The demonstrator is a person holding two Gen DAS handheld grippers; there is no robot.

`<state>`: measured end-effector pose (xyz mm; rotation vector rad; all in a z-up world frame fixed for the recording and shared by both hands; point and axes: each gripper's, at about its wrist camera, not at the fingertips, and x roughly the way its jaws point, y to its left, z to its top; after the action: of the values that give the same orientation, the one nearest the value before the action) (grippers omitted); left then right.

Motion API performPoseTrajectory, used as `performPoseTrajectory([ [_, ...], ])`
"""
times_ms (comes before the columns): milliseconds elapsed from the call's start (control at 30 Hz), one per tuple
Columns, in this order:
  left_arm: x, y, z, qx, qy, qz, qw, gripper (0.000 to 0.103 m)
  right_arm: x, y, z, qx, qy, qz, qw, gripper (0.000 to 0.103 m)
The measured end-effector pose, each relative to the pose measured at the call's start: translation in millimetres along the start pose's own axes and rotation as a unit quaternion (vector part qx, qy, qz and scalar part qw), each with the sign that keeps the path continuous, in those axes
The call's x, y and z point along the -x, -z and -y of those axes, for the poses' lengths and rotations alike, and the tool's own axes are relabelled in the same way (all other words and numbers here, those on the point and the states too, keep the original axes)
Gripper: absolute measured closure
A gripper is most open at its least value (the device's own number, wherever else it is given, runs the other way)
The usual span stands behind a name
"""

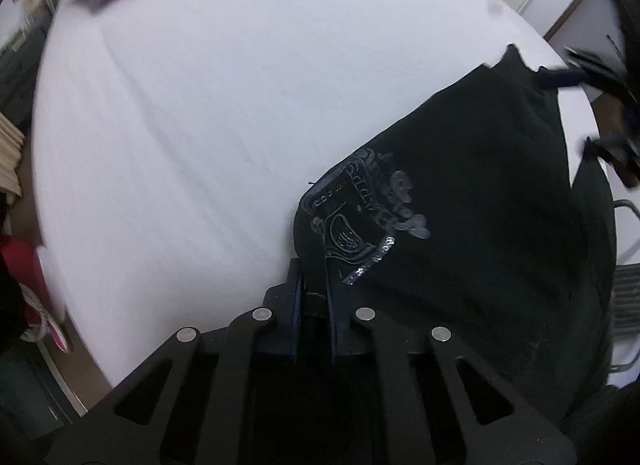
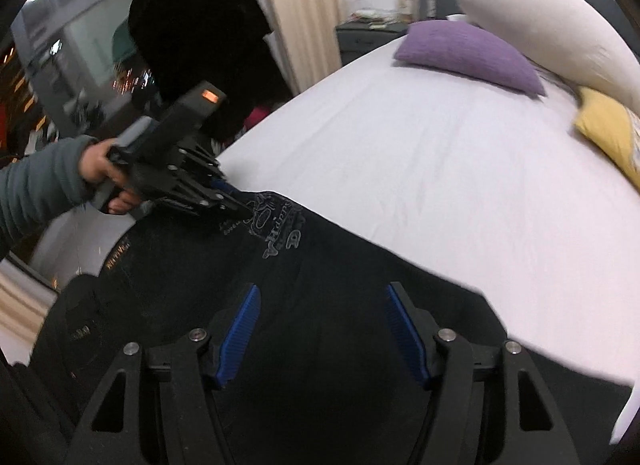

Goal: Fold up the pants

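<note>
Right wrist view, black pants (image 2: 320,265) with grey crest print, lettering unreadable, left gripper (image 2: 244,211) pinching them, right gripper (image 2: 324,329) fingers apart.

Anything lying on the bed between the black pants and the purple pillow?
No. In the right wrist view, only bare white sheet stretches between the pants and the purple pillow.

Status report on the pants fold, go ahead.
Left tool shut on black pants at the printed edge. Right tool open over the pants, not gripping. Pants flat on white bed. Pillows far off, nothing in the way.
</note>
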<state>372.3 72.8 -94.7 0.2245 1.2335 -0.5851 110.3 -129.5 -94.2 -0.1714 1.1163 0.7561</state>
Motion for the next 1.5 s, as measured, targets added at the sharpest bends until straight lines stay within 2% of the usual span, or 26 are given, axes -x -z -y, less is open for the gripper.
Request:
performPoseTrajectory([
  [167,42,25,18,-0.031,-0.03,0.066,0.9969,0.095,-19,-33,-2,0.055,0.009,-0.027,0.998,0.038],
  [333,51,42,42,-0.081,-0.08,0.099,0.9885,0.095,-45,-49,-7,0.105,0.009,-0.077,0.991,0.05],
  [500,49,48,56,-0.107,-0.094,0.11,0.9838,0.095,-65,-61,-5,0.144,0.021,-0.112,0.983,0.052],
  [700,49,50,89,-0.13,-0.104,0.122,0.9784,0.095,-85,-73,-4,0.183,0.013,-0.156,0.971,0.052],
  [800,51,52,97,-0.14,-0.105,0.121,0.9771,0.095,-93,-75,1,0.183,0.002,-0.183,0.966,0.052],
  [833,53,56,101,-0.139,-0.105,0.121,0.9771,0.095,-93,-76,5,0.179,-0.005,-0.191,0.965,0.055],
  [900,55,57,101,-0.135,-0.104,0.121,0.9779,0.095,-93,-77,9,0.169,-0.02,-0.207,0.963,0.076],
  [933,55,56,101,-0.133,-0.103,0.122,0.9781,0.095,-90,-77,9,0.173,-0.021,-0.206,0.963,0.078],
  [1000,55,56,102,-0.13,-0.102,0.123,0.9785,0.095,-84,-73,10,0.173,-0.02,-0.205,0.963,0.091],
  [1167,58,59,105,-0.122,-0.1,0.131,0.9787,0.095,-64,-70,15,0.126,-0.003,-0.179,0.976,0.093],
  [1267,61,63,110,-0.12,-0.1,0.136,0.9782,0.095,-48,-56,11,0.059,0.006,-0.145,0.988,0.094],
  [1333,62,66,114,-0.119,-0.1,0.137,0.9784,0.095,-41,-45,9,-0.001,-0.005,-0.121,0.993,0.094],
  [1400,63,71,120,-0.117,-0.099,0.137,0.9786,0.095,-37,-33,10,-0.073,-0.018,-0.096,0.993,0.094],
  [1467,64,77,128,-0.114,-0.098,0.136,0.9792,0.095,-35,-19,15,-0.164,-0.04,-0.068,0.983,0.094],
  [1500,64,80,132,-0.113,-0.098,0.136,0.9793,0.095,-34,-15,16,-0.185,-0.051,-0.056,0.98,0.094],
])
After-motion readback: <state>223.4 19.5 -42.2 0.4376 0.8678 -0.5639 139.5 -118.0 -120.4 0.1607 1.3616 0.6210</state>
